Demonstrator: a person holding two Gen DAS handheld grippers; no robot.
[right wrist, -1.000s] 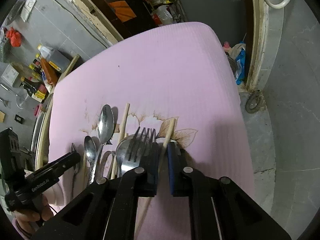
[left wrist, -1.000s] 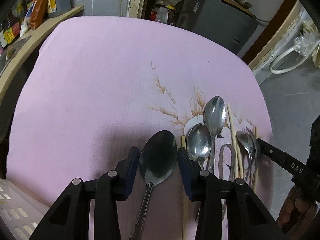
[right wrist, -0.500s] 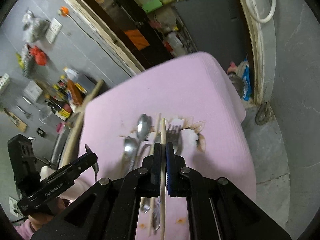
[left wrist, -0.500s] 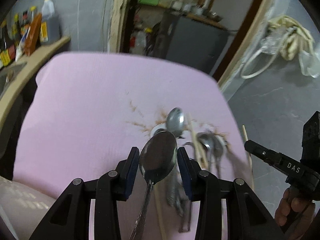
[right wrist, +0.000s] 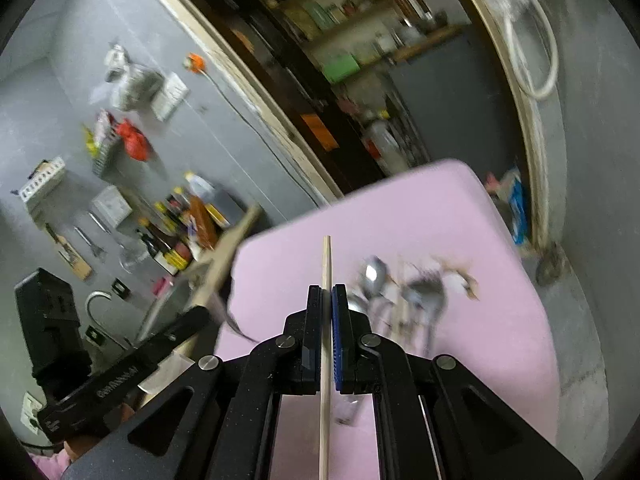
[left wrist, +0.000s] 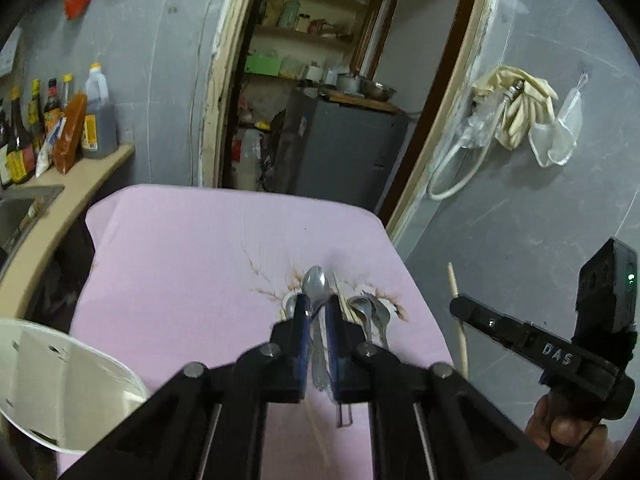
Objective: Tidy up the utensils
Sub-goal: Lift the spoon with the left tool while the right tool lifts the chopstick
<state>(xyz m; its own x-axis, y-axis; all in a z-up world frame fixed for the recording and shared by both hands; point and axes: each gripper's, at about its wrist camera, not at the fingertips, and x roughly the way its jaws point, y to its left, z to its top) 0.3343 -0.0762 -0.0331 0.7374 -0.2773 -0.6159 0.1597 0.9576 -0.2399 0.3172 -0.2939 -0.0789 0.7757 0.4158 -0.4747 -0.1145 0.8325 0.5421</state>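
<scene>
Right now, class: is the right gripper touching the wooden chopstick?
Touching. In the right wrist view the right gripper has both blue pads clamped flat against the wooden chopstick, which runs up between them with no gap.

Left claw (left wrist: 317,322) just closed on spoon (right wrist: 236,322), right claw (right wrist: 329,300) lifted chopstick (right wrist: 327,264)

A home kitchen: sauce bottles (left wrist: 60,120) line the tabletop (left wrist: 76,196) by a sink (left wrist: 20,212) at left, with pantry shelves (left wrist: 308,36) through the far doorway.
</scene>
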